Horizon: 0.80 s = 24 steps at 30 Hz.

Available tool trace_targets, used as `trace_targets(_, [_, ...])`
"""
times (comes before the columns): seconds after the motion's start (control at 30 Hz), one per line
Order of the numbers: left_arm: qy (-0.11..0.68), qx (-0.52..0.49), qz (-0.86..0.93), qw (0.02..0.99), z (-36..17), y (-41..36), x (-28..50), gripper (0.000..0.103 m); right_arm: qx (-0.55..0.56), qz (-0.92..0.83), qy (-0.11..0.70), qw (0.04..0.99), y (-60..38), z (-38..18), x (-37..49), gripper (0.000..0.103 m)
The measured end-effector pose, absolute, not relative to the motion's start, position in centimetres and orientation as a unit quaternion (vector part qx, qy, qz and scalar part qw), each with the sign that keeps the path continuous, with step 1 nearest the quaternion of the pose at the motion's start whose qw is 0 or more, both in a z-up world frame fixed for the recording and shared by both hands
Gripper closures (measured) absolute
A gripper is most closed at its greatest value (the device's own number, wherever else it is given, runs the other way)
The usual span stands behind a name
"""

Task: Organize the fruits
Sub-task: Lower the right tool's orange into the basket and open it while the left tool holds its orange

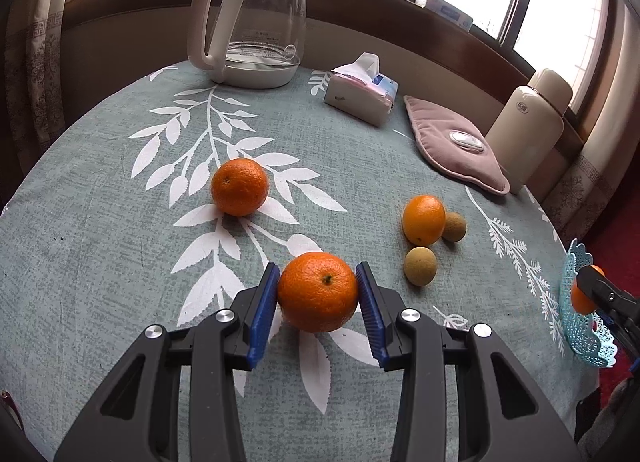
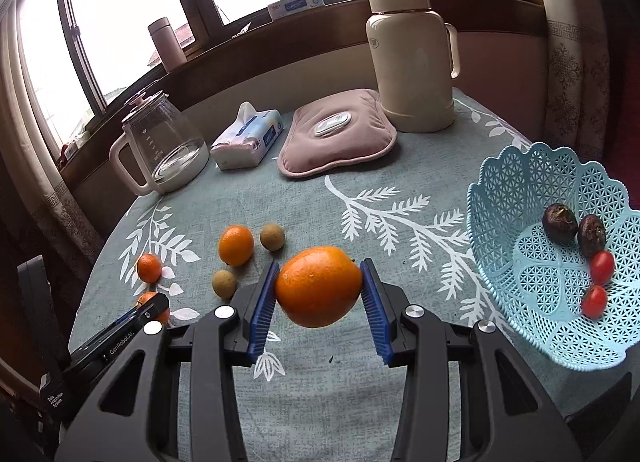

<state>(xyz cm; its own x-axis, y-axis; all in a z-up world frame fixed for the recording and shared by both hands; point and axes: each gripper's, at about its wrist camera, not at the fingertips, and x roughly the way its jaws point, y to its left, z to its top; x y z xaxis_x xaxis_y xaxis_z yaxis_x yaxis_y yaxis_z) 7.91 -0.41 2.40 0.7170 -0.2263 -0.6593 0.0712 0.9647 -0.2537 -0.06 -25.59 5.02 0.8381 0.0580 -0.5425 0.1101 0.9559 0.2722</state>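
My left gripper [image 1: 318,274] is shut on a tangerine [image 1: 318,298] that sits low over the leaf-print tablecloth. My right gripper [image 2: 320,266] is shut on a bigger orange [image 2: 319,290], held above the cloth to the left of the light-blue lattice basket [image 2: 520,190]. The basket holds two dark fruits [image 2: 560,222] and two cherry tomatoes [image 2: 602,266]. Loose on the cloth lie another tangerine [image 1: 239,187], an oval orange [image 1: 423,219] and two small brownish-green fruits [image 1: 420,266]. In the left wrist view the basket [image 1: 576,262] shows at the right edge.
Along the far side by the window stand a glass kettle [image 1: 256,26], a tissue pack [image 1: 360,88], a pink heat pad [image 1: 452,146] and a cream thermos [image 1: 528,122]. The round table's edge curves close behind the basket on the right.
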Motion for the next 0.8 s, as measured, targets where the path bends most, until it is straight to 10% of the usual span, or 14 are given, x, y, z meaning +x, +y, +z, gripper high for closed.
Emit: trace_targets(0.8, [0.37, -0.096, -0.084, 0.92, 2.2, -1.0, 7.7, 0.063, 0.199, -0.14, 0.274, 0.93, -35.6, 3.4, -5.1, 0.051])
